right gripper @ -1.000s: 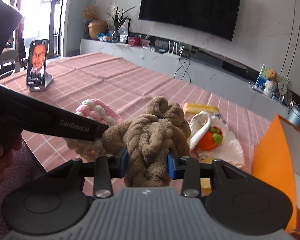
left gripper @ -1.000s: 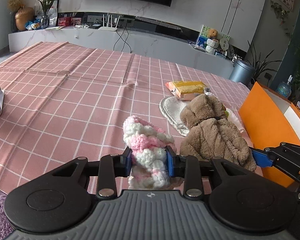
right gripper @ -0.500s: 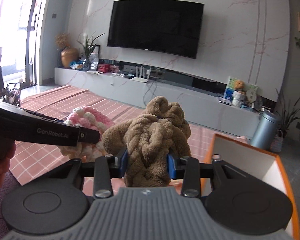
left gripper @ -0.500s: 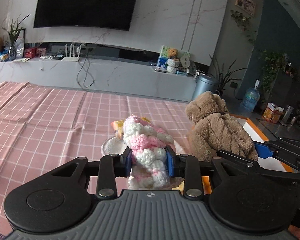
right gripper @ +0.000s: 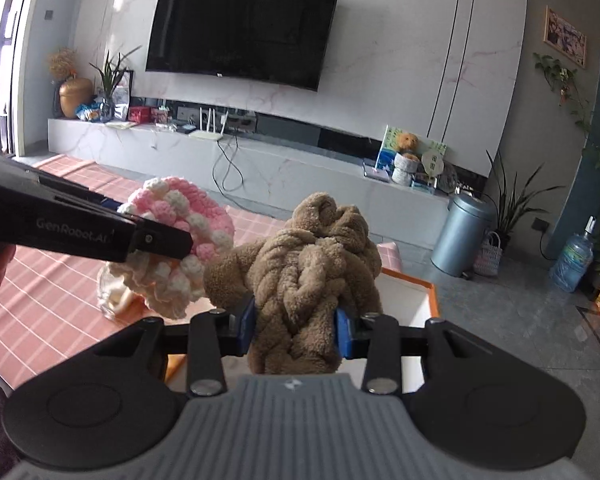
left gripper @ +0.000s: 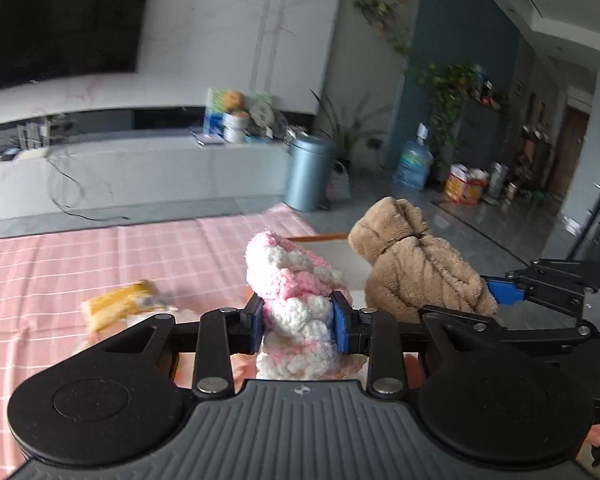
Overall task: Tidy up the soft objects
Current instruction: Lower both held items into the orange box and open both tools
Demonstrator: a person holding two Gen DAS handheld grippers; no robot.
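Observation:
My left gripper (left gripper: 298, 322) is shut on a pink and white crocheted piece (left gripper: 290, 280) and holds it in the air. My right gripper (right gripper: 296, 328) is shut on a brown fleece plush garment (right gripper: 312, 276), also held up. Each shows in the other view: the brown plush (left gripper: 416, 264) to the right of the crochet, the crochet (right gripper: 180, 248) to the left of the plush. Both hang over the orange-rimmed white box (right gripper: 410, 300), whose far edge (left gripper: 320, 238) shows behind the crochet.
The pink checked tablecloth (left gripper: 100, 264) lies to the left, with a yellow packet (left gripper: 118, 306) on it and a clear bag (right gripper: 114, 296) near the box. A grey bin (right gripper: 460, 236) and a water bottle (right gripper: 572, 260) stand on the floor beyond.
Both grippers have swung right and risen with their loads, from above the table to over the orange box. The grips have not changed.

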